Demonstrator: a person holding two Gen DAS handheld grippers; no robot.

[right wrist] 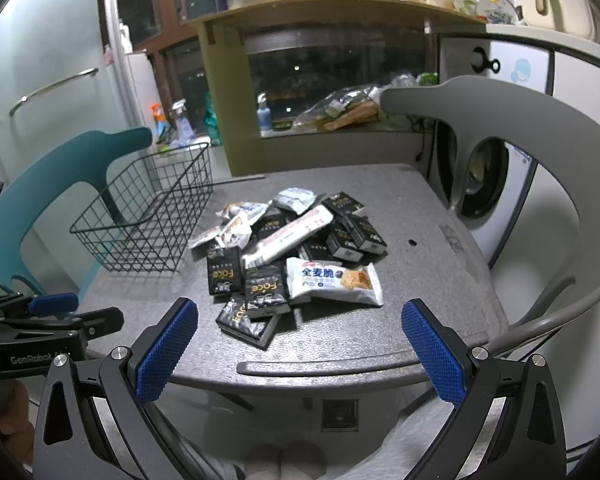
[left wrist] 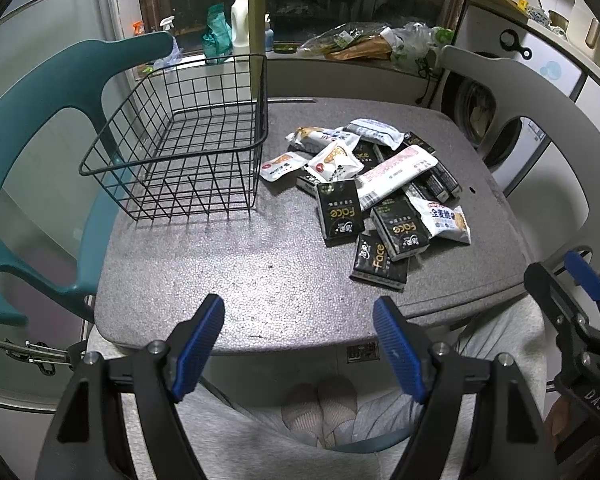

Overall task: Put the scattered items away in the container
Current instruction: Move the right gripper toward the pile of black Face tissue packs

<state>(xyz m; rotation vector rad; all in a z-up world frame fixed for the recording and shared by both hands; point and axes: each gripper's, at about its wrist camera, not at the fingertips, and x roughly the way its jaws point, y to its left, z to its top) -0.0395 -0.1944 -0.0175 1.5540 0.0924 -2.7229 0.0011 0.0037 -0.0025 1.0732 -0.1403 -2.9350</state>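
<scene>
A black wire basket (left wrist: pixel 180 148) stands empty on the left of a grey table (left wrist: pixel 228 280); it also shows in the right wrist view (right wrist: pixel 148 216). A pile of black "Face" tissue packs (left wrist: pixel 339 210) and white snack packets (left wrist: pixel 396 174) lies to its right, also seen in the right wrist view as the tissue packs (right wrist: pixel 265 288) and a white cracker packet (right wrist: pixel 332 282). My left gripper (left wrist: pixel 299 334) is open and empty at the table's near edge. My right gripper (right wrist: pixel 300 346) is open and empty, just short of the pile.
A teal chair (left wrist: pixel 40 128) stands left of the table and a grey chair (right wrist: pixel 520 140) at the right. A washing machine (right wrist: pixel 484 184) is behind the grey chair. A sill with bottles and bags (left wrist: pixel 340 40) runs behind the table. The person's knees (left wrist: pixel 320 412) are under the near edge.
</scene>
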